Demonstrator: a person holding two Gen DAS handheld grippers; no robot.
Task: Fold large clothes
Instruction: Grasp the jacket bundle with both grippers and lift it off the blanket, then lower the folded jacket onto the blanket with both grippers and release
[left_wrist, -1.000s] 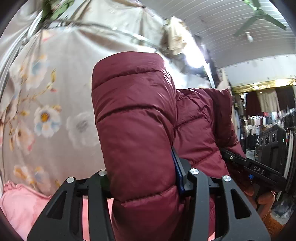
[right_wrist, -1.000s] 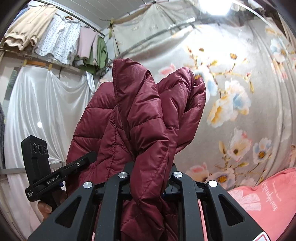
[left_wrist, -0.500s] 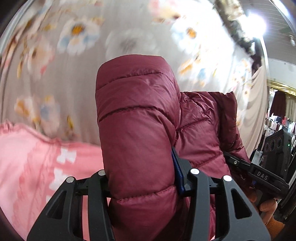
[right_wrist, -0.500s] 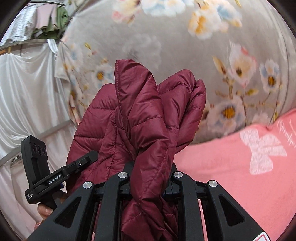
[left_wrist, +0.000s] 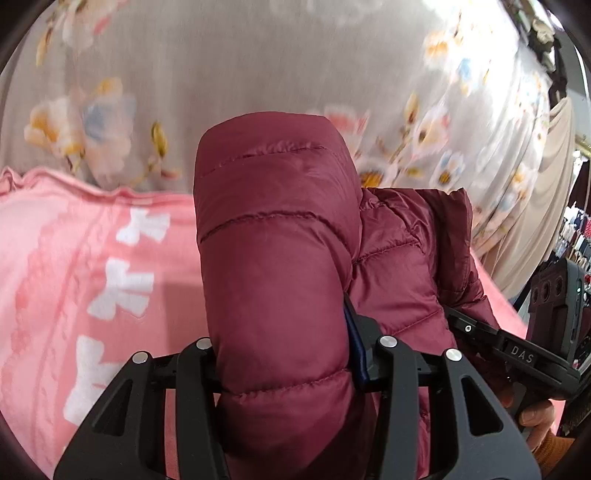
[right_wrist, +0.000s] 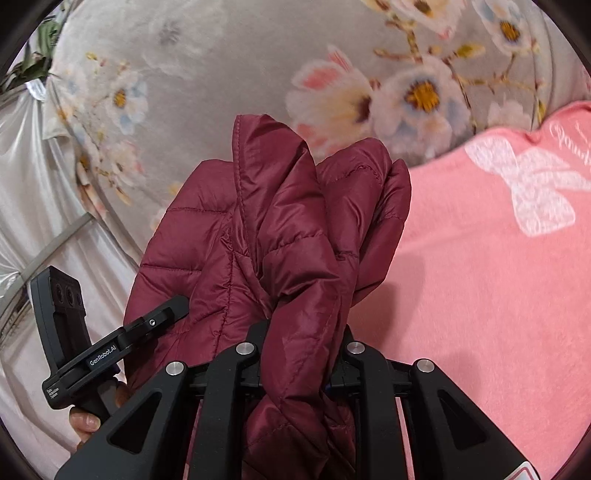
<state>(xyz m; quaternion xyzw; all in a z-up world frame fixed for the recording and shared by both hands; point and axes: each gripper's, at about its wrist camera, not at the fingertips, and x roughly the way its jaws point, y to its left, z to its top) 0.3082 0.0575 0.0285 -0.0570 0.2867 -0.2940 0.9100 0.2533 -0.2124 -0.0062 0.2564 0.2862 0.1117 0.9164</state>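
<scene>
A dark red quilted puffer jacket (left_wrist: 273, 258) fills the middle of both views, held up between the two hands above a pink blanket (left_wrist: 74, 266). My left gripper (left_wrist: 284, 354) is shut on a thick padded roll of it, which bulges up over the jaws. My right gripper (right_wrist: 303, 350) is shut on a bunched, twisted fold of the jacket (right_wrist: 295, 236). Each gripper shows in the other's view: the right gripper (left_wrist: 517, 350) at the lower right of the left wrist view, the left gripper (right_wrist: 96, 350) at the lower left of the right wrist view, each held by a hand.
The pink blanket (right_wrist: 498, 277) with white bow prints covers the surface below. Behind it hangs a grey floral curtain (left_wrist: 258, 66), and a pale plastic sheet (right_wrist: 33, 177) hangs at the left of the right wrist view. Shop goods (left_wrist: 576, 236) show at the far right.
Both grippers have sunk and tipped downward with the jacket; ceiling and hanging clothes left the views and the pink blanket came in. Both grips look unchanged.
</scene>
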